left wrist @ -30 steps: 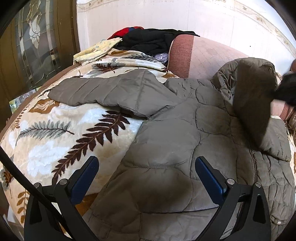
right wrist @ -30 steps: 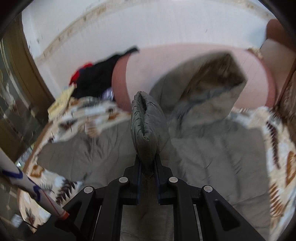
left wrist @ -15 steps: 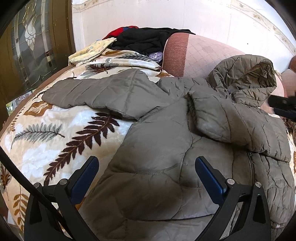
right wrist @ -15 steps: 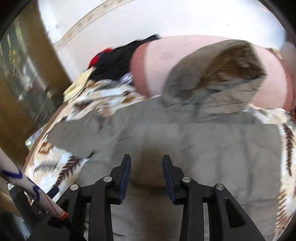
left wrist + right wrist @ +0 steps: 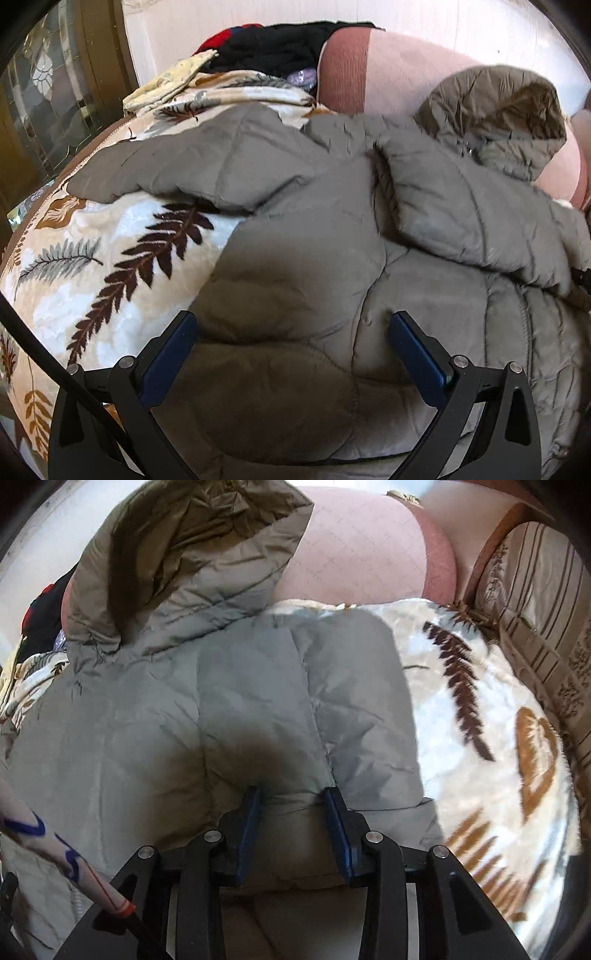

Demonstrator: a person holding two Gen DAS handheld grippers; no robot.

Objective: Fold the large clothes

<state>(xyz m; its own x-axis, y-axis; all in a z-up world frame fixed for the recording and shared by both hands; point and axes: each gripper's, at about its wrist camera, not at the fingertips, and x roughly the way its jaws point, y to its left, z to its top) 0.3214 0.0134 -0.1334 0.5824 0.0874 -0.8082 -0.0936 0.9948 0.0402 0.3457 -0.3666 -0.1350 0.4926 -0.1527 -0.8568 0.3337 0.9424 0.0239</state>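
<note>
A grey-brown quilted hooded jacket [image 5: 332, 258] lies spread on a fern-print blanket [image 5: 110, 251]. Its left sleeve [image 5: 207, 166] stretches out to the left. Its right sleeve [image 5: 469, 214] lies folded across the chest. The hood [image 5: 517, 110] rests against a pink cushion [image 5: 399, 62]. My left gripper [image 5: 291, 328] is open wide, just above the jacket's lower body. My right gripper [image 5: 291, 797] is open, with a fold of the folded sleeve [image 5: 295, 701] between its fingers. The hood [image 5: 177, 554] shows at upper left in the right wrist view.
A pile of black, red and yellow clothes [image 5: 266, 44] lies at the back left. A glass-panelled wooden door [image 5: 48, 110] stands to the left. A striped cushion [image 5: 535, 609] sits to the right of the blanket [image 5: 498, 738].
My right gripper carried the right sleeve over the chest, opened and let it go, then swung right over it. The sleeve now lies folded. My left gripper stayed open and moved slightly closer.
</note>
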